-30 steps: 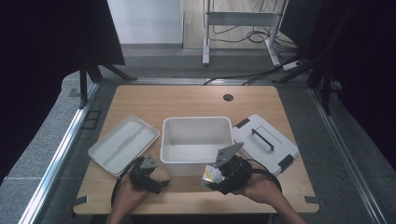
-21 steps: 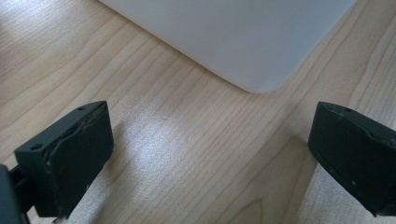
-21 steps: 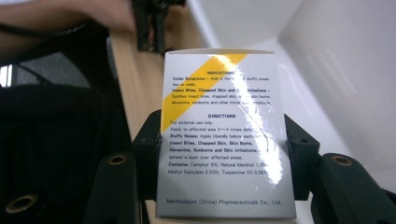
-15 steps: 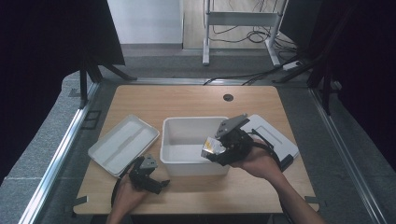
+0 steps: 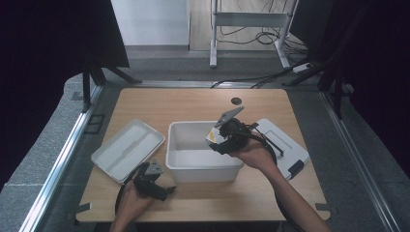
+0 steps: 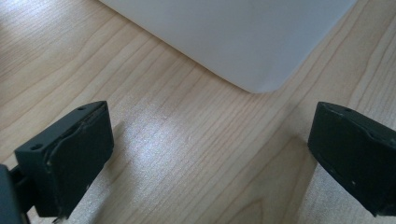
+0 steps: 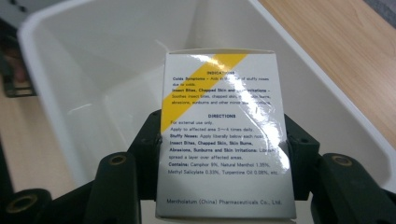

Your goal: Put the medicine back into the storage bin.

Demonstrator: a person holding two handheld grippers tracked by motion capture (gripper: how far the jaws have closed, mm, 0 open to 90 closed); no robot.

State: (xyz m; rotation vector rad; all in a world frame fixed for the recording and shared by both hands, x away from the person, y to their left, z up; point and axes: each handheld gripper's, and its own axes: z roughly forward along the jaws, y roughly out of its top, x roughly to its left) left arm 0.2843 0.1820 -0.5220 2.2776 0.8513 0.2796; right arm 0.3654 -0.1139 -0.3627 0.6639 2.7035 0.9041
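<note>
White-and-yellow carton (image 7: 224, 135) is clamped between right gripper (image 7: 223, 149) jaws above the white bin (image 5: 203, 166), positioned for release; left gripper (image 6: 210, 154) rests spread, empty.

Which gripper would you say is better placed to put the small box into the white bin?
The right gripper: it already clamps the box above the white bin. The left gripper sits open and empty near the table's front edge.
</note>
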